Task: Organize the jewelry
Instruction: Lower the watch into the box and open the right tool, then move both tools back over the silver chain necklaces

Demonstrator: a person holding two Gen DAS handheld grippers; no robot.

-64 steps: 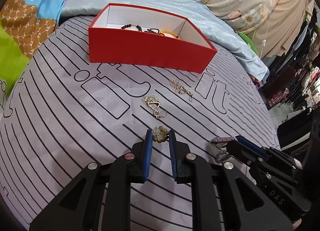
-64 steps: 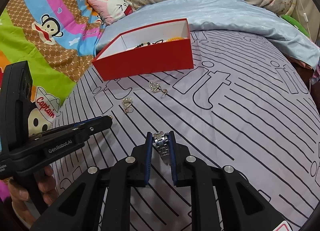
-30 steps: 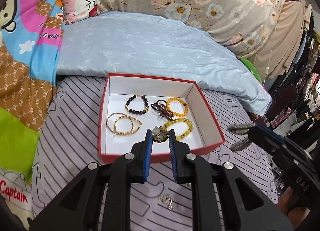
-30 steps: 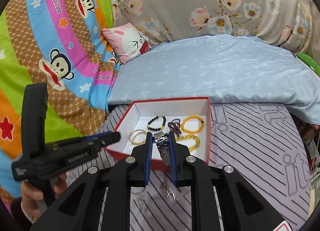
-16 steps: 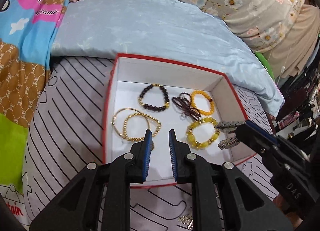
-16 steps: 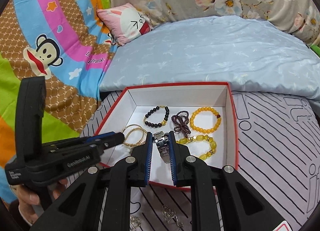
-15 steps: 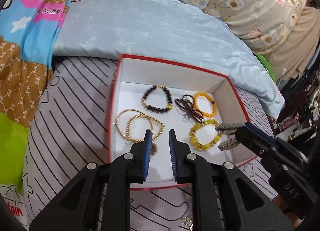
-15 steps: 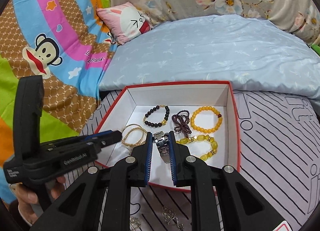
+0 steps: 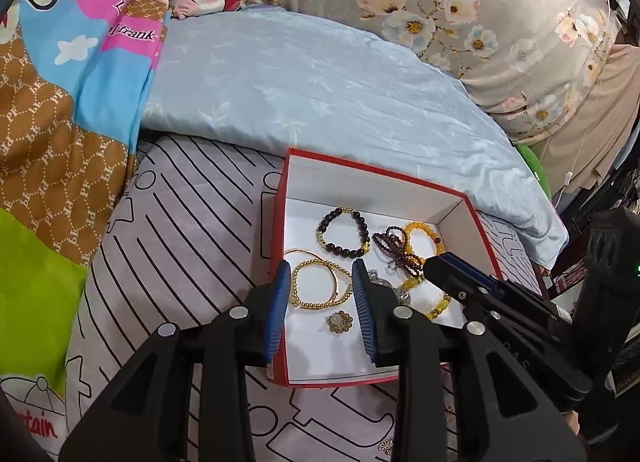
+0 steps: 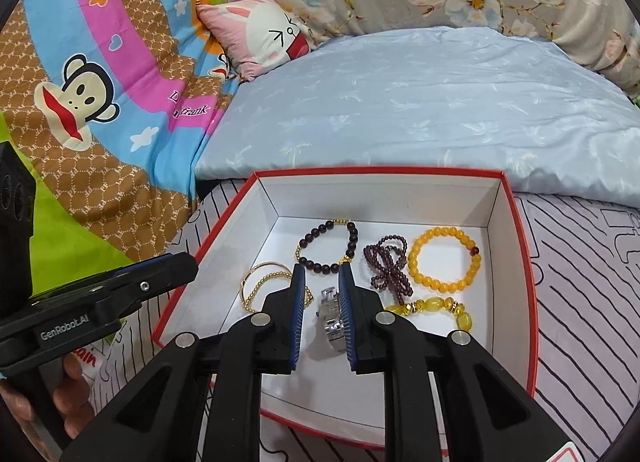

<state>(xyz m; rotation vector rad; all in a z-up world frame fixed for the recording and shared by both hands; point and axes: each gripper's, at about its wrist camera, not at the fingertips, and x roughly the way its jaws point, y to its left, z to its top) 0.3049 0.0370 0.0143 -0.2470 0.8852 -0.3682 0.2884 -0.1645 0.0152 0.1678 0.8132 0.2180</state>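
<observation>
A: Where is the left gripper (image 9: 320, 294) now?

B: It hangs over the near left part of the red box (image 9: 280, 221). Its jaws have just been opening, and they stand apart with nothing pressed between them. The small flower brooch (image 9: 339, 321) lies on the white floor of the box, low in the gap between the jaws and free of both. Just beyond it lie the gold bangles (image 9: 320, 288).

A: And the right gripper (image 10: 322, 298)?

B: It is also over the box, nearer the middle. Its jaws have just been opening a little and are only narrowly apart. The steel watch (image 10: 332, 318) is between them, against the right pad; whether it is still gripped I cannot tell. It seems to reach the floor of the box.

A: What lies around it?

B: The dark bead bracelet (image 10: 328, 246) is beyond the tips. To the right are the purple beads (image 10: 386, 266), the orange bracelet (image 10: 444, 258) and the yellow bracelet (image 10: 434, 308). The box stands on a striped bed cover (image 10: 580, 302).
</observation>
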